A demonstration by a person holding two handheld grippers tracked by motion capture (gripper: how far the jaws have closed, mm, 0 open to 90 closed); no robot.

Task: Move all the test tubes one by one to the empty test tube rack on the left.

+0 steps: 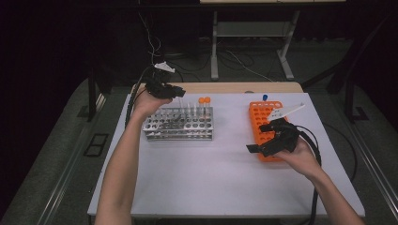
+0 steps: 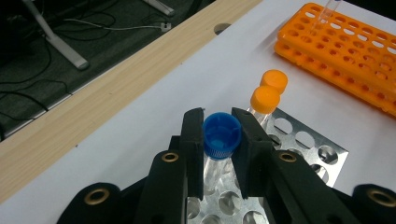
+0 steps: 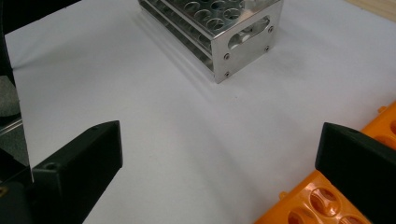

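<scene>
Had my left tongs (image 2: 219,140) clamped on the blue-capped tube (image 2: 222,136) above the steel rack (image 2: 306,144), seating it was left, right tongs (image 3: 219,158) gaped empty by the orange rack (image 3: 322,205).

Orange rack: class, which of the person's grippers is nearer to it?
Right. The right gripper hovers open over the orange rack; the left gripper is across the table, above the metal rack.

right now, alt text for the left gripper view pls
The left claw is shut on a blue-capped tube above a metal rack. Two orange-capped tubes stand in the rack behind it, and an orange rack lies farther off on the white table.
</scene>
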